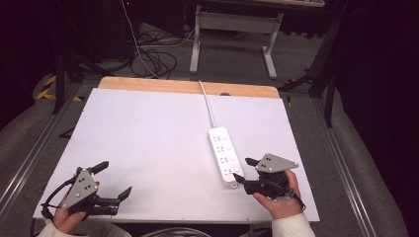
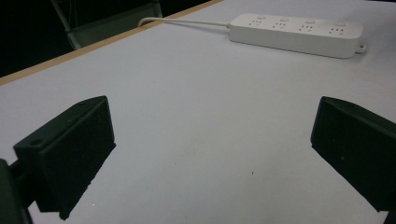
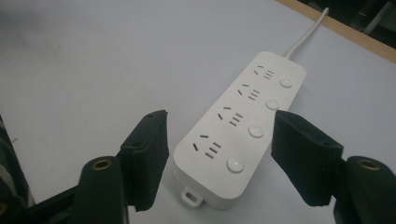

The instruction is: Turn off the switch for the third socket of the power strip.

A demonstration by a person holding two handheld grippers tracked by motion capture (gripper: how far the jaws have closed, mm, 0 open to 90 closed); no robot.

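Two hand-held grippers sit over the white bench [image 1: 148, 128]. The right hand-held gripper [image 1: 245, 170] has its jaws spread wide on either side of the near end of the power strip [image 1: 223, 155], probably lined up to close across its width. That strip lies flat right of centre, its cord [image 1: 206, 101] running to the far edge. The left hand-held gripper [image 1: 112, 181], also wide and empty, waits near the front left corner, well apart.

The power strip [image 3: 243, 126] is smooth white plastic with a faint sheen, and its cord [image 1: 208, 106] looks the same. The table [image 1: 148, 143] has a matt white top edged in light wood. Each hand-held gripper [image 3: 219, 158] has matt black plastic jaws.
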